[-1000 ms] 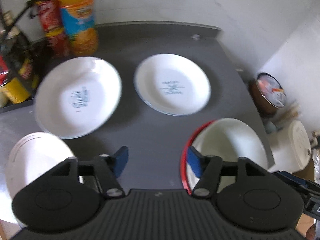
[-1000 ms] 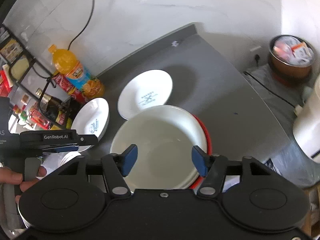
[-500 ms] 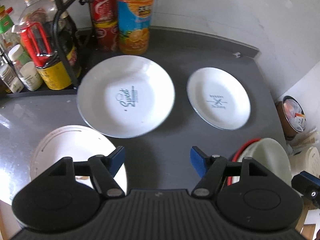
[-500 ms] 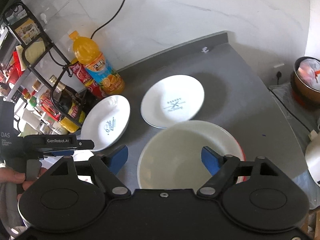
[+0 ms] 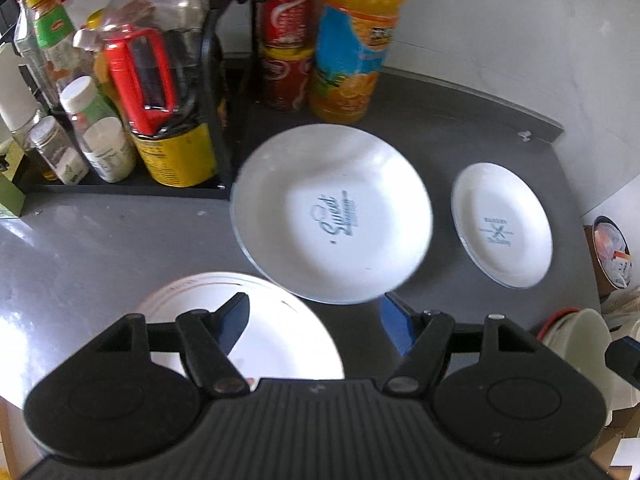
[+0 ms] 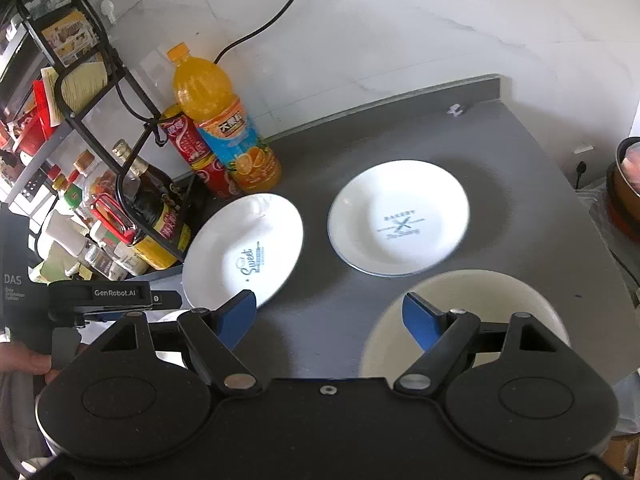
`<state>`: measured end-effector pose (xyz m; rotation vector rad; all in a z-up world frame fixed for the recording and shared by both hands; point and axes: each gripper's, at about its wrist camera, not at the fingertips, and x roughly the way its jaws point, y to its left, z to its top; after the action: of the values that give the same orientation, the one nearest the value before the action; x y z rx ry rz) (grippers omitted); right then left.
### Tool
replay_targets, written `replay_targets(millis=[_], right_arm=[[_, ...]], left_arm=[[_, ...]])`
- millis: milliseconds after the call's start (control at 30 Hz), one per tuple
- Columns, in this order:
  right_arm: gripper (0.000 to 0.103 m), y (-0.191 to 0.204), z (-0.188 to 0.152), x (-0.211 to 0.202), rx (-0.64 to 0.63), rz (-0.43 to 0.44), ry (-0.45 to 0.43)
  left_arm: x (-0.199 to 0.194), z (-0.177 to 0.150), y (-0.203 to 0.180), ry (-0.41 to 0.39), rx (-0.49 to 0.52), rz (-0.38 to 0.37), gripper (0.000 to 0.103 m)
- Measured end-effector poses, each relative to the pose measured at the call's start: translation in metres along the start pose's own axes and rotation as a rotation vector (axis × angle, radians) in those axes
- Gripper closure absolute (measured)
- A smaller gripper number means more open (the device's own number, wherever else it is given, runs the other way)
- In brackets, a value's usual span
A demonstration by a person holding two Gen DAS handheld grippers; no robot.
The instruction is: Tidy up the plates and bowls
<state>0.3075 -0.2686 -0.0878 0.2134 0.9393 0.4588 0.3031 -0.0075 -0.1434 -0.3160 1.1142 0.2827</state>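
Observation:
A large white "Sweet" plate (image 5: 332,214) (image 6: 244,246) and a smaller white "Bakery" plate (image 5: 502,224) (image 6: 398,216) lie on the grey counter (image 5: 120,232). A white dish (image 5: 276,332) lies just under my left gripper (image 5: 314,322), which is open and empty. A cream bowl (image 6: 468,292) sits in a red-rimmed one at the counter's front right; it also shows in the left wrist view (image 5: 580,344). My right gripper (image 6: 330,314) is open and empty, left of the bowl.
An orange juice bottle (image 6: 224,120) and red cans (image 5: 284,40) stand at the back by a black wire rack (image 6: 120,80) full of bottles and jars. The wall is behind. A pot (image 6: 628,184) stands beyond the counter's right edge.
Both grippers have swung left and drawn back. The right gripper has come off the cream bowl and stands wider open. The plates have not moved.

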Motion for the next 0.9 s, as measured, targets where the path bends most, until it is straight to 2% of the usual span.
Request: replay_targets(millis=[400, 900], right_arm=[[0.026, 0.042, -0.003, 0.042, -0.003, -0.049, 0.033], [0.03, 0.081, -0.001, 0.092, -0.053, -0.146, 0.065]], left_arm=[[0.015, 0.016, 0.048, 0.01, -0.005, -0.021, 0.032], [0.057, 0.048, 0.068, 0.027, 0.042, -0.043, 0.036]])
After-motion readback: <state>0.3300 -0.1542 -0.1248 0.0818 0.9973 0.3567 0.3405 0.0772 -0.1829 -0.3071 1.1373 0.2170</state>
